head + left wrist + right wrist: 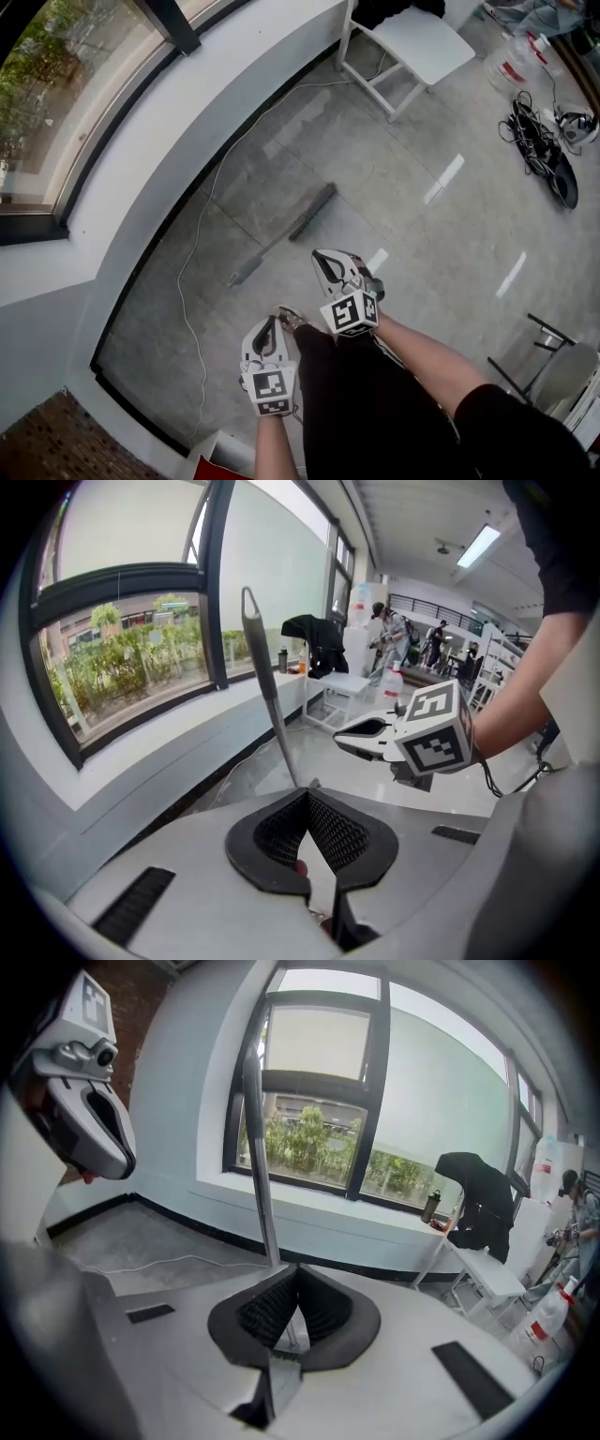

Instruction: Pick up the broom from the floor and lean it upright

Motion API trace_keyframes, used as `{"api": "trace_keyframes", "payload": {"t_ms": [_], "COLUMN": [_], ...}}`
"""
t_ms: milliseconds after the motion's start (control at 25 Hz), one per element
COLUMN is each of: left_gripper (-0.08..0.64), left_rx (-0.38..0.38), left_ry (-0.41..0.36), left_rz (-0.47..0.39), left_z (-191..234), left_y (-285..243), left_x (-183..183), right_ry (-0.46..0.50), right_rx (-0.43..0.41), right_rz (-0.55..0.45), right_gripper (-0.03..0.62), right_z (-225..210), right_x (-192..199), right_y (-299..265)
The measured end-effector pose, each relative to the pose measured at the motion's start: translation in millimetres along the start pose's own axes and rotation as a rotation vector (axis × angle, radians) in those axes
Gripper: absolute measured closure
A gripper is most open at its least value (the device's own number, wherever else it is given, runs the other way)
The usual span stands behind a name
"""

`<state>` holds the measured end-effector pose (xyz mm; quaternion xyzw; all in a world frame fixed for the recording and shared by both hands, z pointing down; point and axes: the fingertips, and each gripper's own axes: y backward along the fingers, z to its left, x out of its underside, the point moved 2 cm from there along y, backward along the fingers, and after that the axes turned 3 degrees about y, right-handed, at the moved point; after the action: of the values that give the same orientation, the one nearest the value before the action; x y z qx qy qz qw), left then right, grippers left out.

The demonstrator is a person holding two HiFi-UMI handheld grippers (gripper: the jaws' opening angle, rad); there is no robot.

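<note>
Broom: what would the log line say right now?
broom not held | left gripper jaws together, empty | right gripper jaws together, empty

the grey, glossy floor [441,262] runs along a curved white wall [141,159] and carries a white chair [412,47] at its far end, a clear plastic jug [511,64] just beside that, and a tangle of black cables [539,145] further right. a thin white cable [200,217] trails over it close to the wall, and a black-framed stand [544,352] sits near the right edge. the broom [300,223] slants over the middle; whether its head touches the floor cannot be told.
</note>
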<state>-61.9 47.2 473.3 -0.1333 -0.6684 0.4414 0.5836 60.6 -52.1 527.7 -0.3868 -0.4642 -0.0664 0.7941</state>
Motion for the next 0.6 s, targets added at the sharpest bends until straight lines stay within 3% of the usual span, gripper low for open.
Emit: {"api": "trace_keyframes", "payload": {"t_ms": [200,360,600], "left_gripper": [0.554,0.554,0.554], "left_rx": [-0.011,-0.022,-0.071], "left_ry": [0.000,0.047,0.096], "left_rz": [-0.049,-0.126,-0.233], "left_z": [-22,-38,-50], "left_y": [41,79,136], "left_x": [-41,-77,-112], "right_ry": [-0.097,-0.204,-0.222], "right_rx": [0.001,0.001,-0.066], "right_rz": [-0.092,-0.198,-0.268], "right_gripper": [0.584,0.584,0.584], "right_z": [-19,-40,-42], "right_x": [-55,-107,-157], "right_y": [66,122,186]}}
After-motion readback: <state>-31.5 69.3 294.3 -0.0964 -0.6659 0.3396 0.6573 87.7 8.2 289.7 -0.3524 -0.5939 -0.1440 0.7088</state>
